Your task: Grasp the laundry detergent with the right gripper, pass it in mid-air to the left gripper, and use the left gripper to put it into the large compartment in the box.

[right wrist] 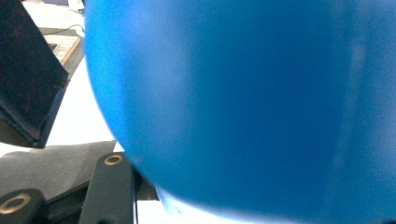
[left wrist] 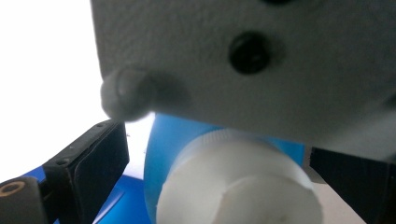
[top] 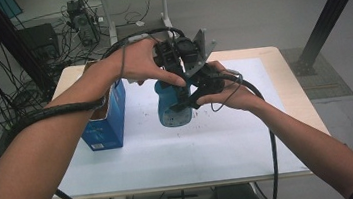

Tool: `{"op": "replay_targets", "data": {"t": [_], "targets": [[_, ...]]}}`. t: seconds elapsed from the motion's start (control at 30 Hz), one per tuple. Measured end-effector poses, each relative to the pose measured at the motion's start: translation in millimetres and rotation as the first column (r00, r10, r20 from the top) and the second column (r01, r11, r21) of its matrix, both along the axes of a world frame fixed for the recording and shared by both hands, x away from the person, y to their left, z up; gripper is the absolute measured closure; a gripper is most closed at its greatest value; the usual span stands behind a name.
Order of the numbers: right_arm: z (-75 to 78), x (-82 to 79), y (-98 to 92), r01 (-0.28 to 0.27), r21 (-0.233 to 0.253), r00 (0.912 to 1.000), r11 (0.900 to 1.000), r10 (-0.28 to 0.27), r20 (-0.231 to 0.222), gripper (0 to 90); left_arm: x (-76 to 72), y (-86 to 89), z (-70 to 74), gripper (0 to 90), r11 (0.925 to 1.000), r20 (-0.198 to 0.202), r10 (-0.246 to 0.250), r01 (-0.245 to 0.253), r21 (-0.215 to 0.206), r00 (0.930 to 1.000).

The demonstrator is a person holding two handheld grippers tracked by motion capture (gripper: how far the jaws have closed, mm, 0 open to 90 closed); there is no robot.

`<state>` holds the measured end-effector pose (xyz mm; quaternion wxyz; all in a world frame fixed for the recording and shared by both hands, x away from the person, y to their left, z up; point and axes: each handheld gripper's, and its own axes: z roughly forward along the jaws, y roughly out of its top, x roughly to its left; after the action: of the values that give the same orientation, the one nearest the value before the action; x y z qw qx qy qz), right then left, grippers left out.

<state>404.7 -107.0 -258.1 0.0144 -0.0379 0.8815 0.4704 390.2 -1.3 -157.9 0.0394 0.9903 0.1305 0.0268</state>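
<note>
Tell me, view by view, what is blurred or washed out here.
High view: evenly lit and fairly sharp. Left gripper view: white cap and grey plate blurred from closeness, background blown out white. Right gripper view: blue bottle a soft, featureless smear.

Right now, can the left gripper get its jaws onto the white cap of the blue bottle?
Probably yes. In the left gripper view the white cap sits between the left gripper's spread jaws with nothing across it. The right gripper is at the blue bottle's body, lower down.
</note>
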Motion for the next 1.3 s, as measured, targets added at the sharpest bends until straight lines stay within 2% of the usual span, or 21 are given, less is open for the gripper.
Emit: {"op": "replay_targets", "data": {"t": [1.3], "targets": [[1.0, -1.4, -1.1, -0.004, 0.002, 1.0000, 1.000, 0.004, -0.003, 43.7, -1.6, -2.4, 2.8, 5.1, 0.9998, 0.007, -0.008, 0.008, 0.015, 0.9999]]}}
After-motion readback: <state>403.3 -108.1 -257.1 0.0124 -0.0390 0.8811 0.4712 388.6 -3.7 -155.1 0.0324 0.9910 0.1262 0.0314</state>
